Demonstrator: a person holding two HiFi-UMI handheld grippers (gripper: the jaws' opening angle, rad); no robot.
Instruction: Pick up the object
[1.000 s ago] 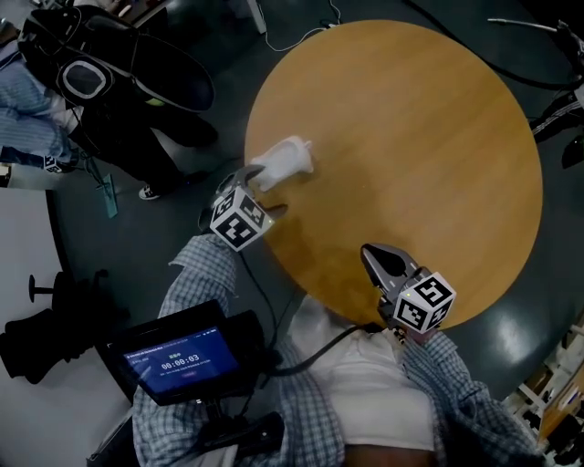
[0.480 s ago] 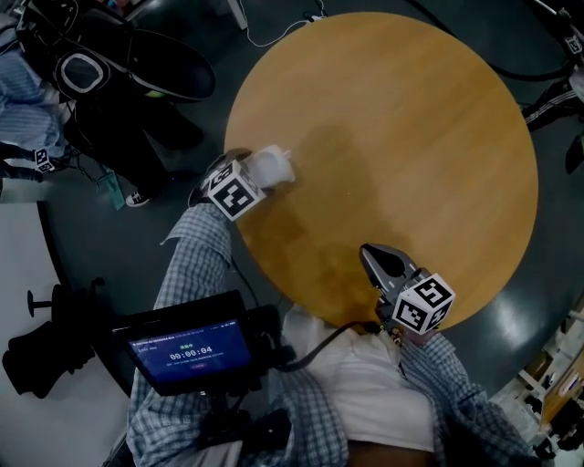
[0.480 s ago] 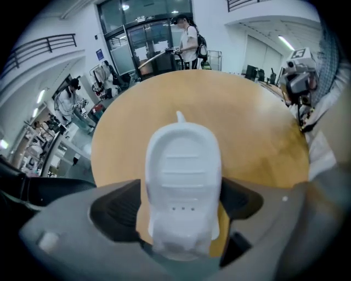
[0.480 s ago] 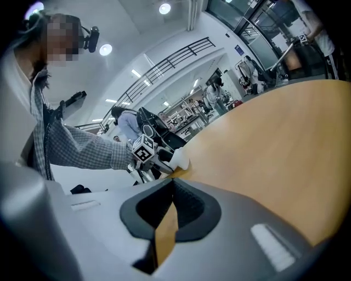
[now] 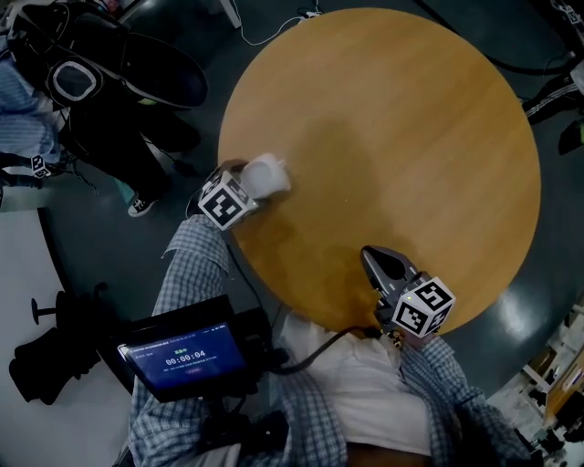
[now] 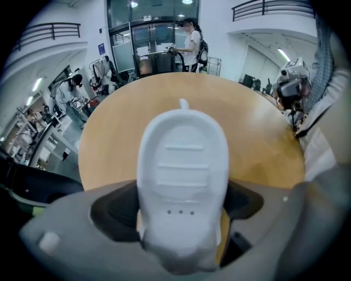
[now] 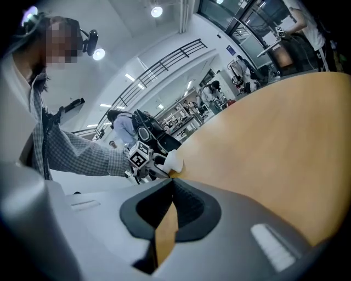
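Observation:
A white plastic object [image 5: 266, 173] lies near the left edge of the round wooden table [image 5: 392, 137]. My left gripper [image 5: 250, 181] reaches in from the left, and the object [image 6: 184, 164] sits deep between its jaws. Those jaws are opening. A strip of table shows between the object and the right-hand jaw, so the pads do not press it. My right gripper [image 5: 376, 257] hovers over the table's near edge, shut and empty, its tips [image 7: 171, 184] touching. In the right gripper view the object [image 7: 173, 161] and the left gripper [image 7: 143, 159] show far off.
A person in dark clothes [image 5: 109, 100] stands left of the table beside a black bag. A lit screen [image 5: 182, 356] hangs on the chest below. Cables [image 5: 274, 27] run across the dark floor at the top. Racks and people [image 6: 189, 44] stand beyond the far rim.
My left gripper has pushed forward along the table's left edge, so the white object now sits between its jaws instead of ahead of them. The right gripper has stayed in place.

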